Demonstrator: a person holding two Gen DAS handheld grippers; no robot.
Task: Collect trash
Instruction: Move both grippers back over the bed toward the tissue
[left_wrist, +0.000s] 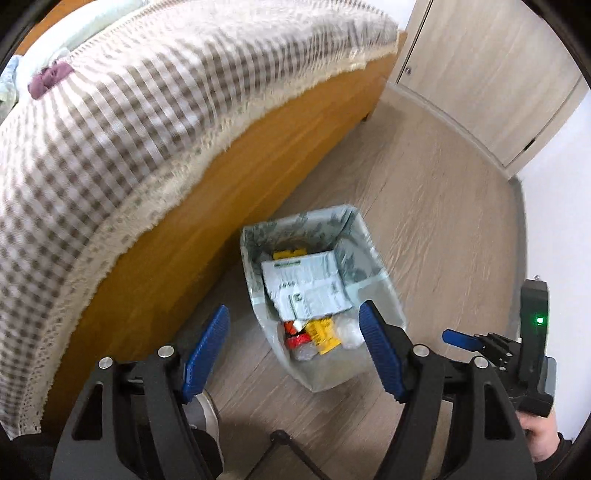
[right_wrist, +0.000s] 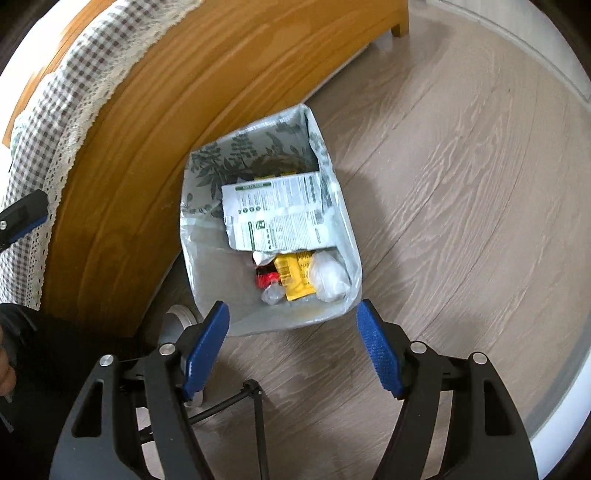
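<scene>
hovering open grippers (left_wrist: 291, 354) (right_wrist: 293, 349) above trash bin (right_wrist: 207, 236).

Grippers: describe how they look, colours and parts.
Both the left gripper and right gripper have black triangular cut-out arms, ribbed blue pads, silver bolts and thin black cables. The right one's body shows a green light; the person wears dark sleeves.

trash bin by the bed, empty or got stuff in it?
Not empty. The trash bin holds a white printed package, a yellow wrapper and crumpled clear plastic.
</scene>
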